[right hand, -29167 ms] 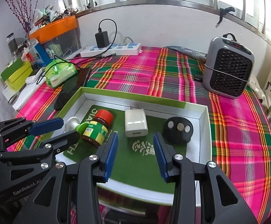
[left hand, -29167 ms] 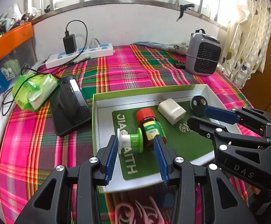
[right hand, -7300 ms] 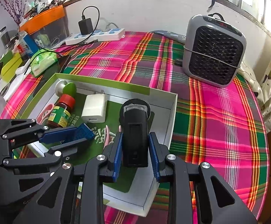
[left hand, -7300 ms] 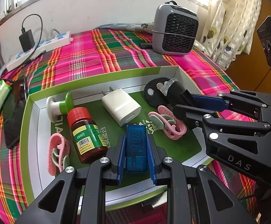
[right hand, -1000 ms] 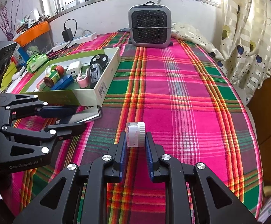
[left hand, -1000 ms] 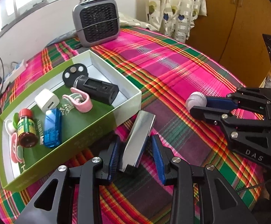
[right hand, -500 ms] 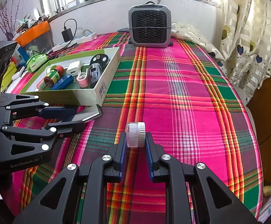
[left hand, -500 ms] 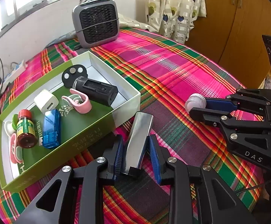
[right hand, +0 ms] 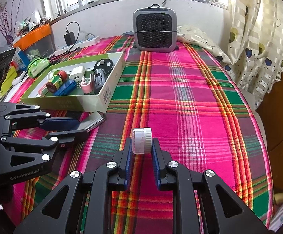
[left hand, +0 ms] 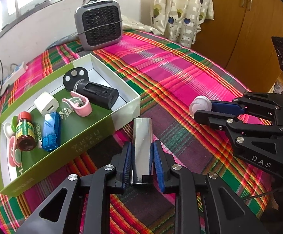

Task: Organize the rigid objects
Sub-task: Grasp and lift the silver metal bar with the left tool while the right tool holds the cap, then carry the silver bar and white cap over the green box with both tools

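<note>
**Both grippers loaded, beside the box**

Left gripper (left hand: pixel 142 153): blue pads closed flat against the two long sides of a silver case (left hand: pixel 142 146). Case points away from the camera, far end toward the near corner of the box (left hand: pixel 94 136). From the right wrist view the case (right hand: pixel 91 121) sits low over the plaid cloth (right hand: pixel 180 97), just outside the box's front wall; whether it touches the cloth I cannot tell.

Right gripper (right hand: pixel 141 150): jaws narrowed onto a small white jar (right hand: pixel 142 140), ribbed cap to the right, held at the fingertips. Jar is over the cloth, well right of the box. In the left wrist view the same jar (left hand: pixel 200 105) shows at the tip of the right gripper (left hand: pixel 204 110).

Box contents, left to right in the left wrist view:
- pink clip (left hand: pixel 14 152) at the near-left end
- brown bottle (left hand: pixel 25 134) with red cap, lying down
- blue USB device (left hand: pixel 50 131) beside the bottle
- white charger (left hand: pixel 46 105) behind it
- second pink clip (left hand: pixel 78 105) mid-box
- black flashlight (left hand: pixel 96 92) lying diagonally toward the right wall
- black disc (left hand: pixel 75 76) with three pale dots, at the far corner

Beyond the box: grey heater (left hand: pixel 98 25) at the far edge of the cloth, power strip (right hand: pixel 77 43) by the wall.
</note>
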